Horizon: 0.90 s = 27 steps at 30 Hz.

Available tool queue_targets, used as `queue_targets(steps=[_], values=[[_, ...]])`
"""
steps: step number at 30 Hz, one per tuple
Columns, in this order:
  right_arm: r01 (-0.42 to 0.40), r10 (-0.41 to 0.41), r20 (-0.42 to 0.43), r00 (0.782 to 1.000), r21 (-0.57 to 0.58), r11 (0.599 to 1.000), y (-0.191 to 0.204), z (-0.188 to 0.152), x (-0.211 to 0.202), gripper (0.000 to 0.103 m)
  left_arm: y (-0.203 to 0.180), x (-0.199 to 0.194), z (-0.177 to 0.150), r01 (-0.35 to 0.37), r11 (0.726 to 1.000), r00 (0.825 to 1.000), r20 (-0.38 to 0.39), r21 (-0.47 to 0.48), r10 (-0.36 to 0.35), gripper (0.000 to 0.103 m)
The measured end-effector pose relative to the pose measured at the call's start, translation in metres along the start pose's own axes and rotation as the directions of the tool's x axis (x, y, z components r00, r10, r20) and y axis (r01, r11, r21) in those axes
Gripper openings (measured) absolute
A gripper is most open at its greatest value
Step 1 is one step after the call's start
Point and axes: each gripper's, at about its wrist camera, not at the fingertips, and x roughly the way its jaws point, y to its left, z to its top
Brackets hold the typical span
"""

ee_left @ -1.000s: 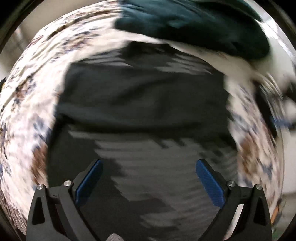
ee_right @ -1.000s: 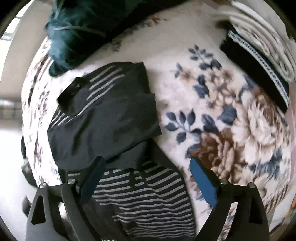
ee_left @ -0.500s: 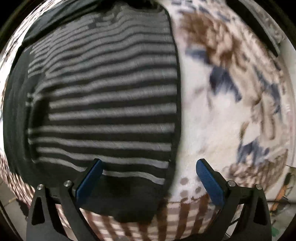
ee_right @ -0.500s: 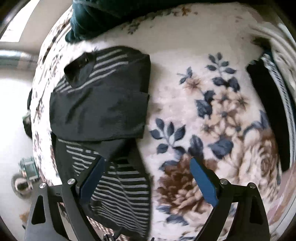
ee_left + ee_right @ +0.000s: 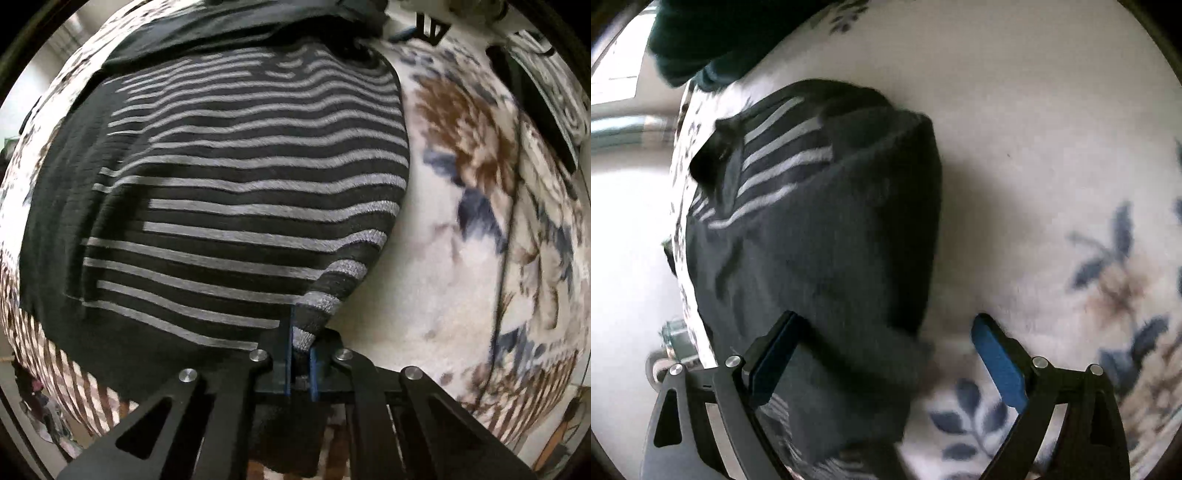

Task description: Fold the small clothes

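Observation:
A black sweater with grey stripes (image 5: 236,177) lies spread on a floral blanket (image 5: 461,229). My left gripper (image 5: 300,350) is shut on the sweater's near right hem corner, which bunches up between the blue pads. In the right wrist view the sweater's folded upper part (image 5: 827,240) shows plain dark cloth with a few stripes near the collar. My right gripper (image 5: 886,343) is open, its jaws straddling the right edge of that folded part, close above it.
A dark teal garment (image 5: 713,33) lies at the far end of the blanket. Folded dark and white cloth (image 5: 535,103) lies at the right edge in the left wrist view. The blanket's left edge drops to the floor (image 5: 628,258).
My left gripper has closed on the sweater's hem corner; it was open half a second ago. My right gripper has moved down and forward toward the folded upper part, staying open.

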Motion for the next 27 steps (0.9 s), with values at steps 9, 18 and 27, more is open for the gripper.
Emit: queue_targets(steps=[9, 18, 27], values=[[-0.037, 0.042, 0.077, 0.996, -0.061, 0.997, 0.035, 0.001, -0.009, 0.017, 0.029, -0.046, 0.005, -0.021, 0.995, 0.996, 0.081, -0.101, 0.029, 0.004], [0.036, -0.026, 0.141, 0.990, -0.068, 0.997, 0.115, -0.010, -0.060, 0.015, 0.129, -0.083, 0.018, 0.048, 0.957, 0.986, 0.169, -0.287, 0.002, 0.004], [0.159, -0.136, 0.169, 0.976, -0.127, 0.979, 0.275, -0.016, -0.034, 0.014, 0.250, -0.077, 0.013, 0.151, 0.886, 0.981, 0.175, -0.439, -0.080, 0.004]])
